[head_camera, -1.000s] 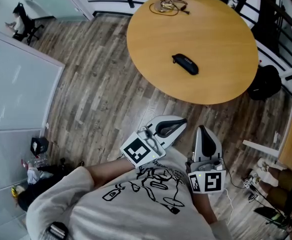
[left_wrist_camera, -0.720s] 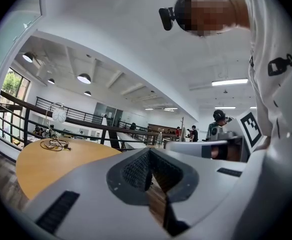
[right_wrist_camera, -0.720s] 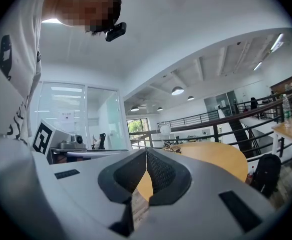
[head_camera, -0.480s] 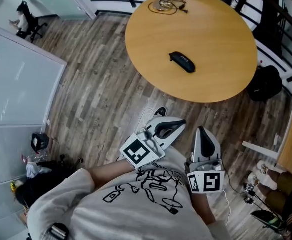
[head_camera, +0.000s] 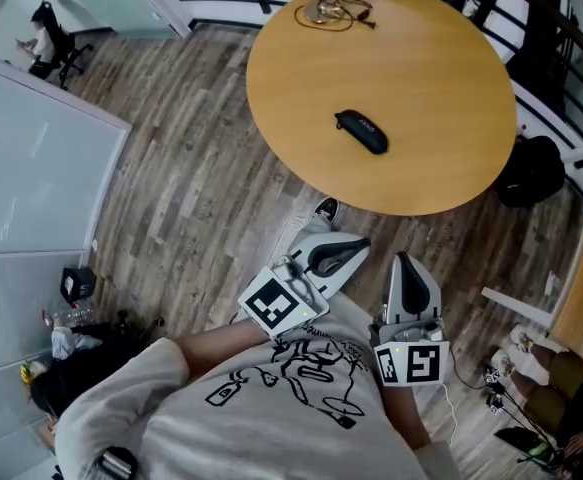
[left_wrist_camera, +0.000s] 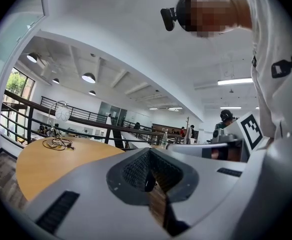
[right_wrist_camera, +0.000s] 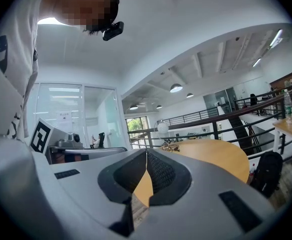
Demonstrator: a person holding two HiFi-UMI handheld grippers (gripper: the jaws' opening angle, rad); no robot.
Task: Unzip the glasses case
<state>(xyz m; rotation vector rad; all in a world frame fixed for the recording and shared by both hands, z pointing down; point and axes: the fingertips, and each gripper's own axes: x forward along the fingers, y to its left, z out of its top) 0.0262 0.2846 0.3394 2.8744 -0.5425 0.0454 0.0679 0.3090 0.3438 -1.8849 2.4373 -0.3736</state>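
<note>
Open-plan office: glass partitions [head_camera: 31,168] are lining the wood floor [head_camera: 201,198], an office chair [head_camera: 49,30] is standing by, pendant lamps [left_wrist_camera: 88,77] are hanging above a railed [left_wrist_camera: 60,115] mezzanine.

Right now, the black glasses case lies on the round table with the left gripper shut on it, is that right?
The glasses case does lie on the round table, but the head view shows the left gripper shut empty, short of it.

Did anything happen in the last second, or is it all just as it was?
Very little. A shoe has stepped into sight by the near edge of the table, and the view shifted slightly with it. The glasses case lies untouched in its spot. The left gripper and the right gripper stay shut, empty, near the chest.
</note>
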